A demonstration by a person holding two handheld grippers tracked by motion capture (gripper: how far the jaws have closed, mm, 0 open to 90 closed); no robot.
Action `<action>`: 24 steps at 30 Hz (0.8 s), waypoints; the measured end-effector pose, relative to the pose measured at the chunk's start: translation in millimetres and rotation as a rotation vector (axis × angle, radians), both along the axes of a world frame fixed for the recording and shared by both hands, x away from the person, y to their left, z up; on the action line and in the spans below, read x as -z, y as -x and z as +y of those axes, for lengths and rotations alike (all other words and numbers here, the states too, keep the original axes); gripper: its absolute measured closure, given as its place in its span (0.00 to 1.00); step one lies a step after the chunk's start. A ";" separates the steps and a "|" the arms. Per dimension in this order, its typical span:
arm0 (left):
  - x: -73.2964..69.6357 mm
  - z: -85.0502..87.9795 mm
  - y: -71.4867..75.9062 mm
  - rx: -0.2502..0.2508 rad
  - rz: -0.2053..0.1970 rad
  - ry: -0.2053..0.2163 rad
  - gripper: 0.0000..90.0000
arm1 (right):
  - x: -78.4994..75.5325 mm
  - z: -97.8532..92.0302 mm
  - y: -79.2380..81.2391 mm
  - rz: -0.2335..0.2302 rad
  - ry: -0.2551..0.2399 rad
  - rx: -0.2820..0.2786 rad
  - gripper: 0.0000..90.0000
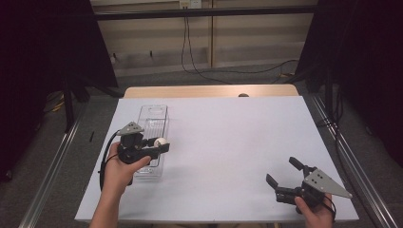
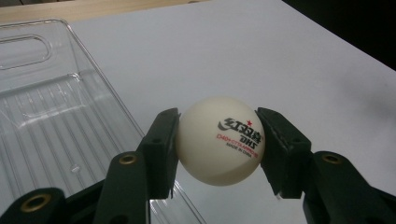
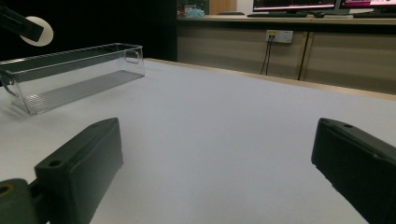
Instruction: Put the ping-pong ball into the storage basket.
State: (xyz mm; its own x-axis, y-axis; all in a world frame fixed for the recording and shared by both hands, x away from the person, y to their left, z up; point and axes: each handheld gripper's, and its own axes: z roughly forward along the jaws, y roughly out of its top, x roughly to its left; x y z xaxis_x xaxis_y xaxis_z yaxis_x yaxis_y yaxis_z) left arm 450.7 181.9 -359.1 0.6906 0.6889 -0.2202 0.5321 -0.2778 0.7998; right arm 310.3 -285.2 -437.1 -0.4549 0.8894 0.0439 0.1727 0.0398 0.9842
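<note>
we had the left gripper (image 1: 161, 145) clamped on the ball (image 2: 219, 140), held just over the clear bin's (image 1: 154, 118) right rim; the right gripper (image 1: 285, 173) rested spread, empty. next, we judged, shift inward and release.

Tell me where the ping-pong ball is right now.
The ping-pong ball is clamped in the left tongs, at the left of the high view, held over the right-hand rim of the clear plastic bin.

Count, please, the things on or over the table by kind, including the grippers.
Ball: 1, white, held in the left gripper
Clear tray: 1
Grippers: 2, the left and the right gripper
Total: 4
</note>
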 end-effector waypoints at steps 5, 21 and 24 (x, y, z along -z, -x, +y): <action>-0.2 2.0 -0.4 -0.008 -0.004 0.002 0.57 | 0.1 -0.2 -0.1 -0.001 0.001 0.000 0.02; 0.9 6.1 -1.7 -0.027 0.000 0.002 0.57 | 0.1 -0.1 -0.1 -0.001 -0.001 -0.001 0.02; 0.6 7.5 -2.1 -0.024 0.000 -0.002 0.57 | 0.0 0.1 0.0 0.001 -0.004 0.003 0.02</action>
